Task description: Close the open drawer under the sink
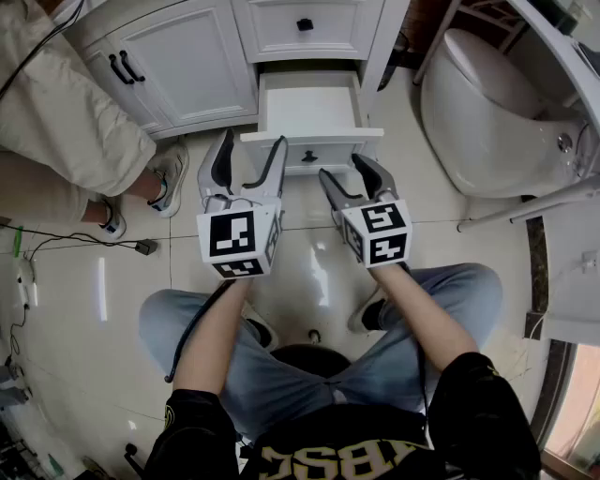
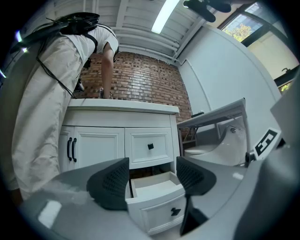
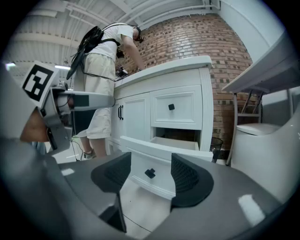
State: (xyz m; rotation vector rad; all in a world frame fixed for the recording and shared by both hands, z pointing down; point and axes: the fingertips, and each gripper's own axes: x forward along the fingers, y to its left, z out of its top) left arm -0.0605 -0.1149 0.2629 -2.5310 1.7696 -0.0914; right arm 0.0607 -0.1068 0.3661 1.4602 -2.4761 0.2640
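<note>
The white drawer under the sink stands pulled out of the vanity, its front panel bearing a small black knob. Both grippers hover just in front of that panel, apart from it. My left gripper is open and empty, by the panel's left end; in the left gripper view the drawer shows between its jaws. My right gripper is open too, with nothing gripped. In the right gripper view the knob sits framed between its pads.
A closed upper drawer and cabinet doors lie above and left of the open one. A person stands at the vanity on the left. A white toilet is to the right. Cables run over the tiled floor.
</note>
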